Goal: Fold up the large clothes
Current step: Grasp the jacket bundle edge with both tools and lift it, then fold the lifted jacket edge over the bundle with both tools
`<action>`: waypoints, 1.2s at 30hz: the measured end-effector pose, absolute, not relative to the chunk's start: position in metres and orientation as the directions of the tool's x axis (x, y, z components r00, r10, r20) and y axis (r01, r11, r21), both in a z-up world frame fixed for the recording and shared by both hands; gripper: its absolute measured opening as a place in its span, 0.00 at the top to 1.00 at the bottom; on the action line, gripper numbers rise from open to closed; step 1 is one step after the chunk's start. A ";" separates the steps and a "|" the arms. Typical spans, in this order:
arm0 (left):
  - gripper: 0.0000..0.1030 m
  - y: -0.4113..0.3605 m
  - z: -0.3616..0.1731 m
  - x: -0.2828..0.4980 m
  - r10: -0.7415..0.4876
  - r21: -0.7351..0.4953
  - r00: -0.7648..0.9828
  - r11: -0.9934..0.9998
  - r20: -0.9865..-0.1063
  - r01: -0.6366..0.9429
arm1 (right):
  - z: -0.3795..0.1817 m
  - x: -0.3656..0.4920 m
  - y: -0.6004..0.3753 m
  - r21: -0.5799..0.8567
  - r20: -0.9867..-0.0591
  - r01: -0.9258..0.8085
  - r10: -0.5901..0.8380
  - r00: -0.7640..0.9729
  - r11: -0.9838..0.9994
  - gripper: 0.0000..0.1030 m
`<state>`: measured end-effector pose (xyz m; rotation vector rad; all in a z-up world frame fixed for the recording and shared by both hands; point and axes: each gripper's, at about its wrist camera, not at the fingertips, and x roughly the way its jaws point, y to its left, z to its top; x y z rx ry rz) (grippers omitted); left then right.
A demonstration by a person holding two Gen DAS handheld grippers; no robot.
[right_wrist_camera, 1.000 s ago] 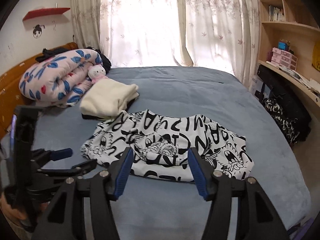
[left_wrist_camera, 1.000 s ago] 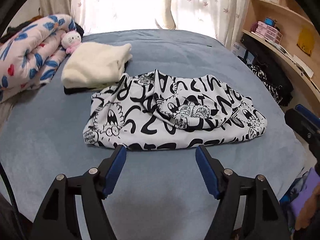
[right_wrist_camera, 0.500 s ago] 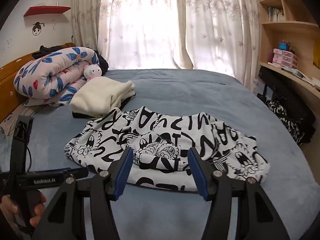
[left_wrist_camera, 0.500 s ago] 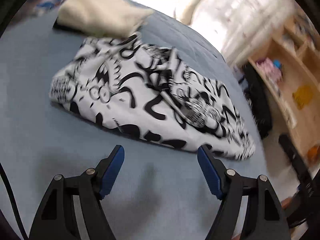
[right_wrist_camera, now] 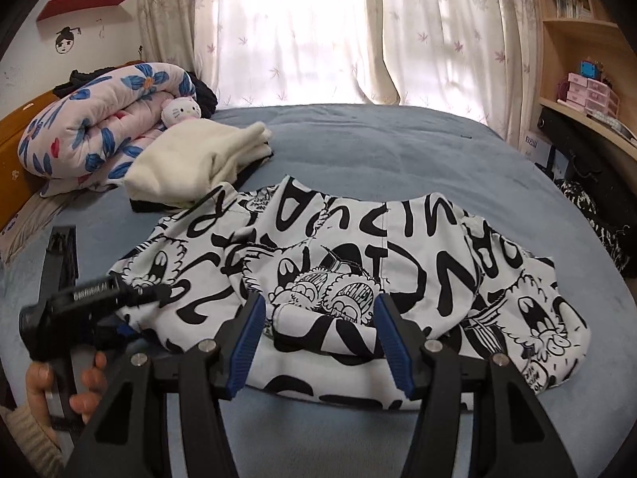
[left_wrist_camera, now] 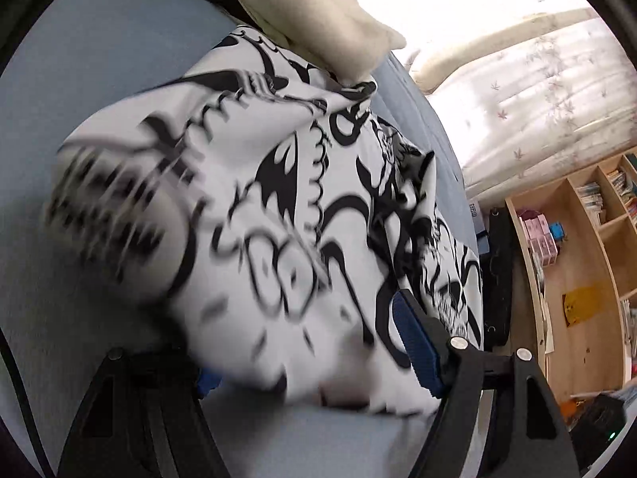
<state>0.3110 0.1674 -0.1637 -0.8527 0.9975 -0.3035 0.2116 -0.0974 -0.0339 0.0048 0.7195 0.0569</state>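
A: Fabric is what I have nearest. My left gripper [left_wrist_camera: 314,342] has its jaws spread around the near corner of the printed garment [right_wrist_camera: 358,263], cloth lying between the blue pads, one pad under it at 7 o'clock and one on top at 4 o'clock. Nothing is pinched.

B: And your right one?

A: My right gripper [right_wrist_camera: 318,338] is parted too, hanging over the garment's near hem at 6 o'clock, where a small folded flap sits between the fingers. I can't say whether they touch it. My hand [right_wrist_camera: 65,382] shows at 8 o'clock on the left tool's handle.

B: Where does the garment lie?

A: Crumpled across the middle of the blue bed [right_wrist_camera: 378,139]. Beyond it at 10 o'clock are cream folded clothes [right_wrist_camera: 199,159], touching its far corner, then a floral quilt [right_wrist_camera: 99,119] with a plush toy [right_wrist_camera: 181,109]. Curtains [right_wrist_camera: 318,32] hang farthest, at 12 o'clock.
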 end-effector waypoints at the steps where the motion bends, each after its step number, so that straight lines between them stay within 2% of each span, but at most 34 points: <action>1: 0.29 0.166 -0.163 0.316 -0.584 -0.746 0.532 0.650 -0.613 -0.145 | -0.036 0.215 -0.098 0.028 -0.664 -0.049 0.056 0.746 0.998 0.45; 5: 0.30 0.164 -0.158 0.332 -0.601 -0.758 0.528 0.639 -0.600 -0.134 | -0.043 0.230 -0.104 0.058 -0.682 -0.058 0.082 0.727 0.997 0.45; 8: 0.44 0.164 -0.152 0.333 -0.588 -0.751 0.540 0.647 -0.602 -0.131 | -0.042 0.239 -0.109 0.073 -0.684 -0.064 0.096 0.723 0.995 0.45; 11: 0.46 0.168 -0.152 0.333 -0.593 -0.750 0.526 0.647 -0.609 -0.138 | -0.039 0.252 -0.115 0.083 -0.685 -0.064 0.103 0.721 0.995 0.46; 14: 0.48 0.174 -0.163 0.336 -0.601 -0.764 0.519 0.621 -0.608 -0.175 | -0.042 0.276 -0.116 0.026 -0.714 -0.052 0.055 0.698 0.998 0.68; 15: 0.65 0.173 -0.163 0.335 -0.578 -0.745 0.527 0.644 -0.623 -0.176 | -0.046 0.285 -0.117 0.007 -0.725 -0.048 0.038 0.688 0.999 0.77; 16: 0.74 0.171 -0.161 0.335 -0.554 -0.716 0.526 0.678 -0.645 -0.163 | -0.050 0.296 -0.118 -0.009 -0.734 -0.044 0.023 0.678 0.999 0.84; 20: 0.84 0.158 -0.143 0.331 -0.497 -0.647 0.558 0.756 -0.665 -0.099 | -0.079 0.328 -0.122 -0.020 -0.774 -0.018 -0.004 0.633 1.000 0.88; 23: 0.87 0.142 -0.117 0.323 -0.417 -0.555 0.610 0.830 -0.674 -0.047 | -0.124 0.341 -0.121 0.008 -0.845 -0.032 0.024 0.535 0.999 0.89; 28: 0.90 0.094 -0.067 0.307 -0.292 -0.339 0.707 0.938 -0.645 0.079 | -0.131 0.330 -0.123 0.032 -0.833 -0.045 0.051 0.551 0.998 0.89; 36: 0.90 -0.001 -0.008 0.294 -0.286 -0.114 0.774 0.956 -0.565 0.270 | -0.132 0.323 -0.147 0.200 -0.819 -0.047 0.194 0.539 0.979 0.88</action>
